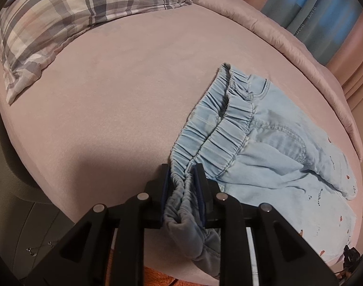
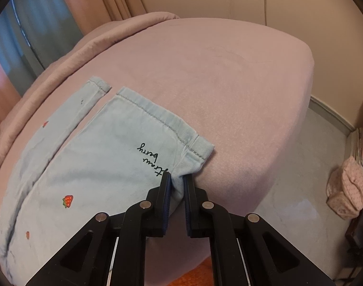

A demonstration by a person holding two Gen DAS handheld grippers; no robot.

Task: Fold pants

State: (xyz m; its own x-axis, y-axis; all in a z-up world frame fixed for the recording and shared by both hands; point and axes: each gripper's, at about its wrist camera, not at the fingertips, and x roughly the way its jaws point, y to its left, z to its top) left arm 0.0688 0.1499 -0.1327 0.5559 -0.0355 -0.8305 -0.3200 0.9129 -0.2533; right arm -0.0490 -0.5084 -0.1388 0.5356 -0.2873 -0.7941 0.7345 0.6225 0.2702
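Black linkage arms fill the bottom of both wrist views, and between them each tool bites into the pale blue pants [image 1: 272, 143]. On the left, the left gripper [image 1: 182, 169] has its blue-lined pads on either side of the bunched elastic waistband [image 1: 219, 128], the fabric gathered thickly between the jaws and hanging down behind them toward the camera; it is grasping the waistband's near end. On the right, the right gripper [image 2: 176, 178] is clenched on a pinch of denim just below the hemmed leg cuff [image 2: 157, 119], close to the black script lettering [image 2: 150, 157] printed on that leg. The pants lie spread flat on a pink bed [image 2: 229, 76], waistband in the left view and both leg ends in the right, with small red strawberry prints [image 2: 68, 201] scattered over the cloth. A plaid pillow [image 1: 69, 23] rests at the far left of the bed, well apart from the pants. Grey floor [image 2: 300, 166] shows beyond the mattress edge.
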